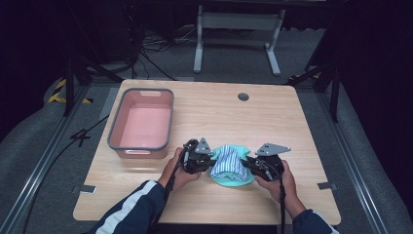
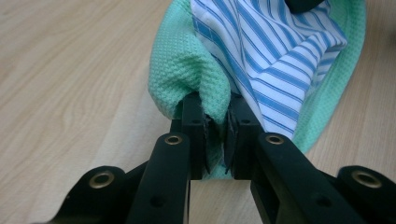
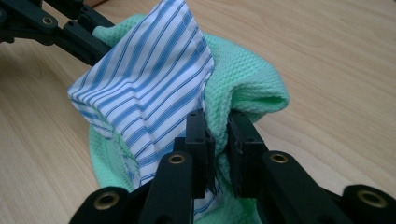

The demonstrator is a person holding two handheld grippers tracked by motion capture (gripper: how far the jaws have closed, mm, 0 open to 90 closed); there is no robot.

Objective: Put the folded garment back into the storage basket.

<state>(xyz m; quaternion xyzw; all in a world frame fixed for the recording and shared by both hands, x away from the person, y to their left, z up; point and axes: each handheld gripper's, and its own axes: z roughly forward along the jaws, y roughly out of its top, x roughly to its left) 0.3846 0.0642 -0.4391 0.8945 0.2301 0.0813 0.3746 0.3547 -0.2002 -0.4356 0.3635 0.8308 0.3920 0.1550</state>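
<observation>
On the pale wooden bench (image 1: 204,112) sits a pink rectangular plastic bin (image 1: 142,124) — well apart from the mint-green waffle cloth (image 1: 233,176) bundled with blue-striped white fabric (image 1: 228,160), between left tongs (image 2: 217,126) and right tongs (image 3: 218,130), both clamped on its edges.

The left gripper (image 1: 207,160) and the right gripper (image 1: 247,163) sit at opposite sides of the cloth (image 1: 233,165), jaws closed on its folded edges. Both hands grip them from behind, forearms angled inward.
</observation>
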